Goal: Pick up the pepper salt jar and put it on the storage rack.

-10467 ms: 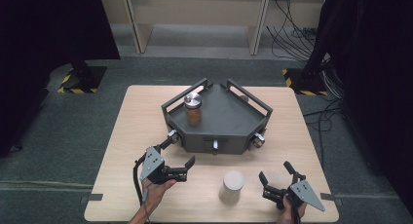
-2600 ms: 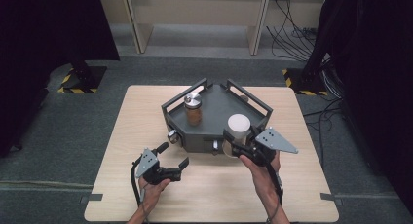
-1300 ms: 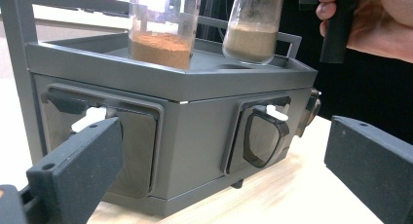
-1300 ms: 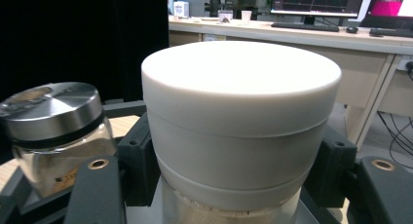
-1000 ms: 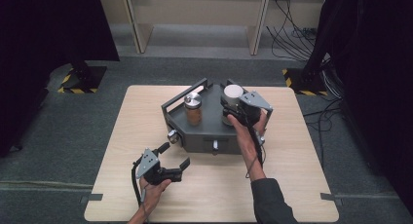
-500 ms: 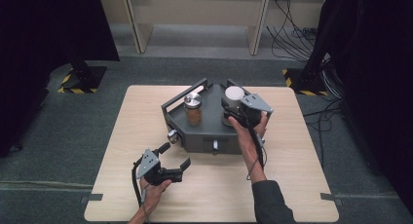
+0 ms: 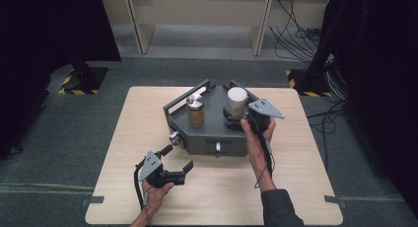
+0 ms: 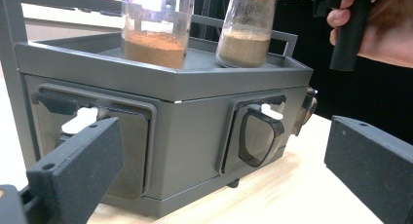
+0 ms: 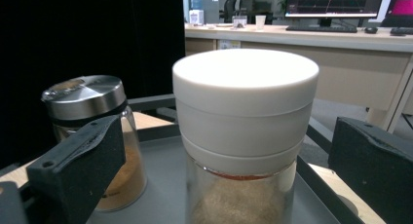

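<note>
Grey carpet and dark curtains ring a pale wooden table (image 7: pixel 305 153), where a dark grey box (image 7: pixel 207 133) stands with a railed top. At the box's right, the right gripper (image 7: pixel 230 119) has its jaws spread wide on either side of a white-lidded jar (image 7: pixel 236 101); in the right gripper view both black pads stand clear of the glass, with a gap on each side, so it grips nothing at this moment. That jar (image 9: pixel 243 136) lies straight ahead of it, between the jaws, standing on the box's top tray with its long axis upright and its lid up; pale powder fills the lower part. Just beside it, on the tray's left, stands a steel-lidded jar (image 7: pixel 195 110) of orange-brown powder, also upright, the two near each other but apart. Of the two hands, the right is much the nearer to both jars. The left gripper (image 7: pixel 177 160) rests low over the table in front of the box, well apart from the jars, its jaws wide open and empty; its view looks at the box's front face, with two recessed handles (image 8: pixel 258 136) and both jars above. By my reading, the white-lidded jar is set down or about to be freed, and a straight pull back along the gripper's line, away from the jar, would clear it without tipping it toward its neighbour.
</note>
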Motion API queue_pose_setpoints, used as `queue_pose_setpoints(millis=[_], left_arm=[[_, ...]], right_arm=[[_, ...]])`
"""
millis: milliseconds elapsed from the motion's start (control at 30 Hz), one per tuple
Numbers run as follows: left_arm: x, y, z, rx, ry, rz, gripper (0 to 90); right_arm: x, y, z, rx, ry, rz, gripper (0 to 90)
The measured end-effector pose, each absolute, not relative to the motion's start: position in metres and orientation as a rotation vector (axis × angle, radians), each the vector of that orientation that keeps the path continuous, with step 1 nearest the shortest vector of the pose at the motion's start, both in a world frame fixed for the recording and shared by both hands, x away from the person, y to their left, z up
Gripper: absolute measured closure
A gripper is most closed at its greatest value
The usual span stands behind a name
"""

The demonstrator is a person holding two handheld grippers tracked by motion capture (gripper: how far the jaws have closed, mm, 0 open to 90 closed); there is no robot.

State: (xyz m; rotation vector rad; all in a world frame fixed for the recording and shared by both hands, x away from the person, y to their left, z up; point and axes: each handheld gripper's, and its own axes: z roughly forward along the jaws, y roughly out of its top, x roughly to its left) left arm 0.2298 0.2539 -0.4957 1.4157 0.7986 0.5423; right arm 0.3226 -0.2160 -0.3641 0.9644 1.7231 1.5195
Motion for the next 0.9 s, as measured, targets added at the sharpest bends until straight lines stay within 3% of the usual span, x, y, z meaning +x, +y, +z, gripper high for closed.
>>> queue_pose_setpoints(millis=[367, 900], left_arm=[[0.230, 0.255, -0.495, 1.419, 0.796, 0.544, 0.2], [0.230, 0.254, -0.496, 1.421, 0.797, 0.548, 0.2]], right_arm=[[0.302, -0.227, -0.373, 0.936, 1.693, 1.588, 0.4], [0.257, -0.250, -0.413, 0.808, 1.695, 1.686, 0.4]])
